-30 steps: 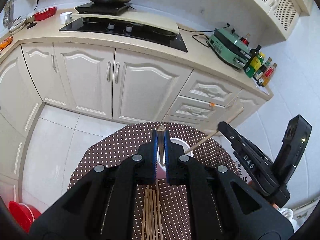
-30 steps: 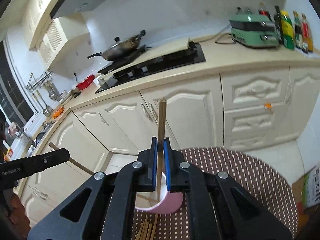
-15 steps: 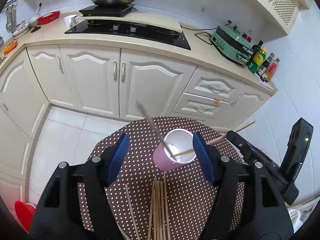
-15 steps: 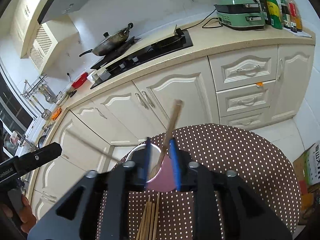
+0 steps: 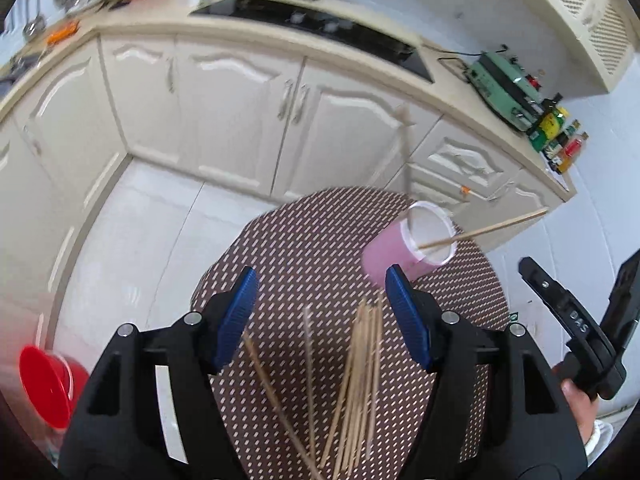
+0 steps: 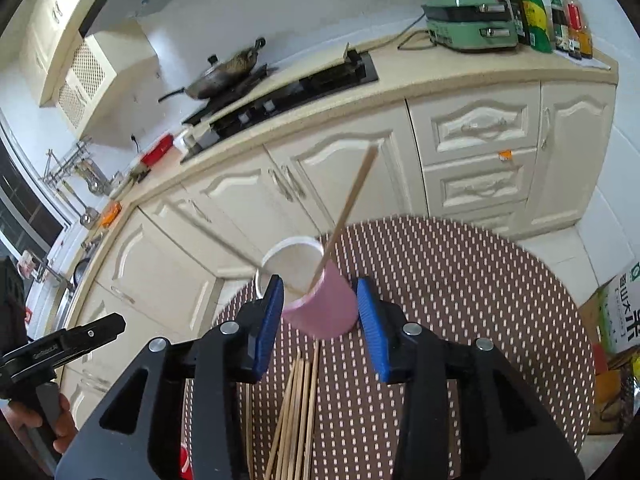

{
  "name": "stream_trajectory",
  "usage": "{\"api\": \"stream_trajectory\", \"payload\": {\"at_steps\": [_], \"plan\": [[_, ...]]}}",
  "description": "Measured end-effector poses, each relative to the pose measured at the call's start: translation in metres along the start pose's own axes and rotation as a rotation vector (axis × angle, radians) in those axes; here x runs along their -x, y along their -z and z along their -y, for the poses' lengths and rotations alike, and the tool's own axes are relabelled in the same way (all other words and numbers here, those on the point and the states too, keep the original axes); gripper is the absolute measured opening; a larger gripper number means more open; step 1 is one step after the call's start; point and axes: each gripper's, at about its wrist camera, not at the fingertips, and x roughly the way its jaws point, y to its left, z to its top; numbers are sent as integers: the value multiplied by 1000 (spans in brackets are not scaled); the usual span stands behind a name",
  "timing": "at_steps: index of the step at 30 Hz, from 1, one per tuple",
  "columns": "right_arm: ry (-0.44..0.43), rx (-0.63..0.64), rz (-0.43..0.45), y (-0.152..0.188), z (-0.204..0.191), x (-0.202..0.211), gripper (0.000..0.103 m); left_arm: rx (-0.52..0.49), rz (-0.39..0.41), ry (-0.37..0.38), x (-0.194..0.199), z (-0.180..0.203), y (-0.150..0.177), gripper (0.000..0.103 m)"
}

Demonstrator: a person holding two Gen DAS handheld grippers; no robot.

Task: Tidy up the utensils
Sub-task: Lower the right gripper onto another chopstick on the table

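Chopsticks [image 5: 352,384] are lying in a loose bundle on the dotted surface [image 5: 304,248], nearest the person, with a couple of strays fanned off beside it. Left tool [image 5: 320,316] is hanging wide open right over that pile, gripping nothing. Right tool [image 6: 320,320] has just been opening, with its pads either side of the pink cup [image 6: 320,304] but not pressing on it. Just past the pile, that cup is already holding two sticks leaning out over the rim.

For the next pick I'd say: be going for a stray first, pinching it around mid-length so it isn't swinging, then tipping it upright before dropping it in. That cup is looking light, so coming in from above and not nudging the rim seems smart, or it's probably tipping.
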Motion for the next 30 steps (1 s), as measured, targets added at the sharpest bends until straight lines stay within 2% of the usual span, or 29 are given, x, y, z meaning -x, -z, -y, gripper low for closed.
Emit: {"api": "stream_trajectory", "payload": {"at_steps": [6,13,17,23,30], "plan": [[3,32,-120,35,-7,-17,36,70,-119,-60,-30,-36,35,66],[-3,49,-268,72,-11,-47,36,79,-238,-95,-71,-49,67,66],[-12,47,-338,80,-11,-62,36,101,-315,-106,-99,-57,80,51],[-9,42,-428,82,-9,-86,36,114,-361,-120,-122,-60,86,38],[17,59,-506,75,-17,-115,36,102,-366,-149,-131,-61,84,36]]}}
